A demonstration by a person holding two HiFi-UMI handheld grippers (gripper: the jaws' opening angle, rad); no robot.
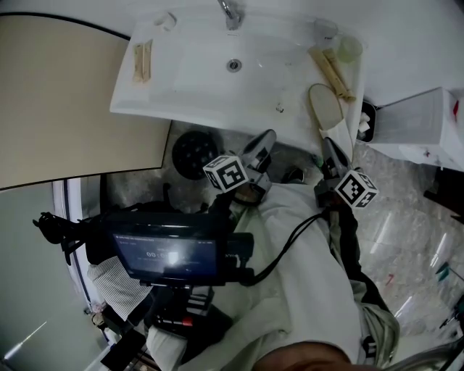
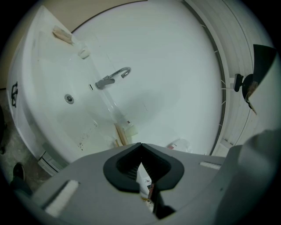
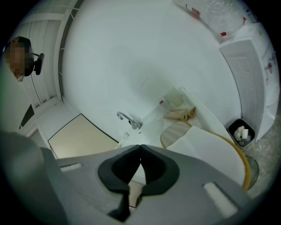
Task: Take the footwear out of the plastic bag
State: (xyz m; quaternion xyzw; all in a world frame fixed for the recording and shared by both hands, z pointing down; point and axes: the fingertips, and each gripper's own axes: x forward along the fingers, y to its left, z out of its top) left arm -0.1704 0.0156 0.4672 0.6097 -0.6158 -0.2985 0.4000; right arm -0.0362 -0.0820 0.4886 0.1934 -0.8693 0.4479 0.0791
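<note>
1. Head view: a white washbasin (image 1: 145, 101) fills the upper frame, with a faucet (image 1: 230, 13) at its rear edge and a drain (image 1: 233, 65) in the bowl.
2. The slipper (image 1: 326, 107) lies on the right side of the basin rim, beige sole up. Its white part hangs over the front edge. No view shows clearly whether a plastic bag covers it.
3. A tan bundle (image 1: 330, 69) lies on the rim just behind the slipper.
4. The left gripper (image 1: 264, 141) is held in front of the basin's front edge and points toward the bowl. Its marker cube (image 1: 226, 172) sits behind the jaws.
5. The right gripper (image 1: 328, 148) is held at the right front corner of the basin, with its tip just beside the slipper's white part. Contact cannot be confirmed.
6. Left gripper view: the left gripper (image 2: 140, 147) has both jaws pressed together with nothing pinched. The faucet (image 2: 113, 77) appears beyond it.
7. Right gripper view: the right gripper (image 3: 140, 149) has both jaws pressed together and holds nothing. The slipper (image 3: 178, 132) lies just right of the jaw tips.
8. A small black waste bin (image 3: 240, 132) stands on the floor to the right of the basin.
</note>
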